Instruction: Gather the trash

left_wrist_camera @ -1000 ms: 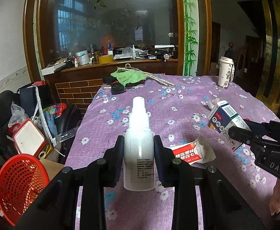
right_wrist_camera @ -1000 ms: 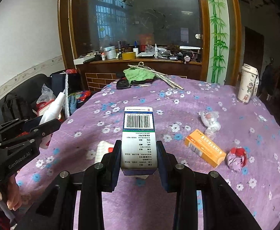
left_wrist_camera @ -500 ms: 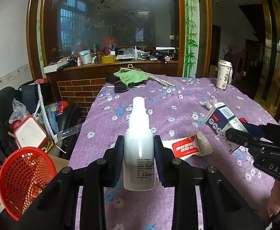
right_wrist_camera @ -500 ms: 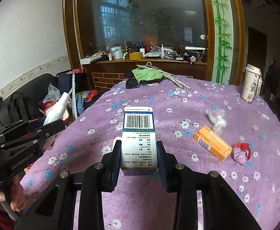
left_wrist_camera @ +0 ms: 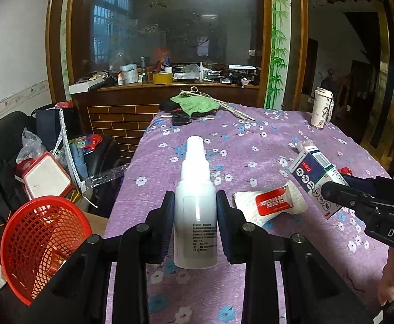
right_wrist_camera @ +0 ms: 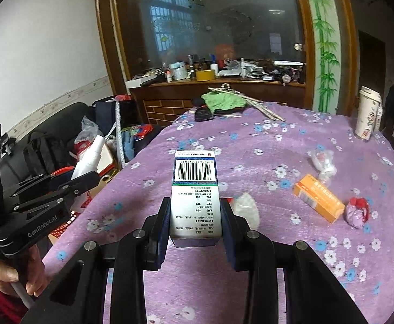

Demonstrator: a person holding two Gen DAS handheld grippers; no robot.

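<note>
My left gripper (left_wrist_camera: 195,222) is shut on a white spray bottle (left_wrist_camera: 196,202), held above the left edge of the purple flowered table (left_wrist_camera: 264,145). My right gripper (right_wrist_camera: 195,220) is shut on a white and blue medicine box (right_wrist_camera: 195,197) with a barcode on top, above the table's near side; the box also shows in the left wrist view (left_wrist_camera: 314,181). A red mesh basket (left_wrist_camera: 39,245) stands on the floor left of the table. A white packet with a red label (left_wrist_camera: 271,202), an orange box (right_wrist_camera: 318,198), a crumpled white wrapper (right_wrist_camera: 323,163) and a red-purple wad (right_wrist_camera: 357,212) lie on the table.
A tall paper cup (right_wrist_camera: 367,116) stands at the far right. A green cloth (right_wrist_camera: 222,101) with sticks lies at the far edge. Bags and a red-rimmed box (left_wrist_camera: 47,179) crowd the floor at left, before a cluttered wooden counter (left_wrist_camera: 169,83).
Both grippers have drawn back and to the left with their loads. The red basket now shows larger and closer in the left wrist view.
</note>
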